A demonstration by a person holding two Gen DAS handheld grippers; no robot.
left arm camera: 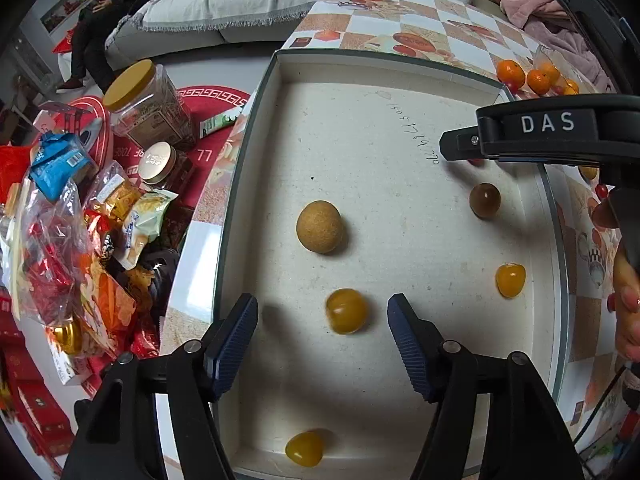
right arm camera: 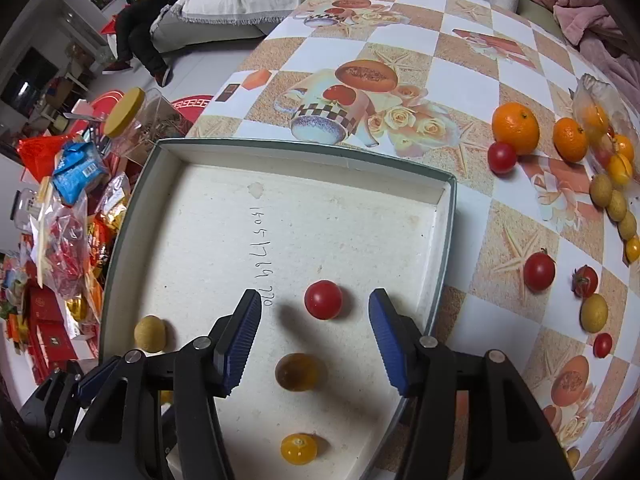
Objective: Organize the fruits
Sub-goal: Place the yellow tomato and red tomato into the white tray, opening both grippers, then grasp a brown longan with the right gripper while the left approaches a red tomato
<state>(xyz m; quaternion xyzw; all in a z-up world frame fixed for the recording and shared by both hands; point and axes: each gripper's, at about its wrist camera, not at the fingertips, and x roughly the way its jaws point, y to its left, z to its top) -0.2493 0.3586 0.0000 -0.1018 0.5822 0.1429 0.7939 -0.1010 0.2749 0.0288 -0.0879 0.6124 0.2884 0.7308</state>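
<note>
**Hovering over the fruit box, both grippers empty**

Hanging above the shallow white box (left arm camera: 280,80), the left gripper (left arm camera: 322,320) has its blue fingers spread wide apart and holds nothing. A yellow fruit (left arm camera: 346,311) lies loose on the box floor between the fingertips, touching neither. From it, a tan round fruit (left arm camera: 320,227) sits at 11 o'clock, a dark brown fruit (left arm camera: 485,200) at 2 o'clock, another yellow fruit (left arm camera: 510,280) at 3 o'clock near the right wall, and a third yellow one (left arm camera: 304,449) at 6 o'clock by the near wall.

The right gripper (right arm camera: 315,308) is likewise spread open and empty, over the box's right part. A red tomato (right arm camera: 323,299) rests on the floor between its fingertips, clear of both. An amber fruit (right arm camera: 297,372) lies at 6 o'clock from the tomato.

Outside the box, on the patterned tablecloth (right arm camera: 440,60) at 2 to 3 o'clock, lie two oranges (right arm camera: 515,128), more tomatoes (right arm camera: 539,271) and small tan fruits (right arm camera: 601,190).
</note>
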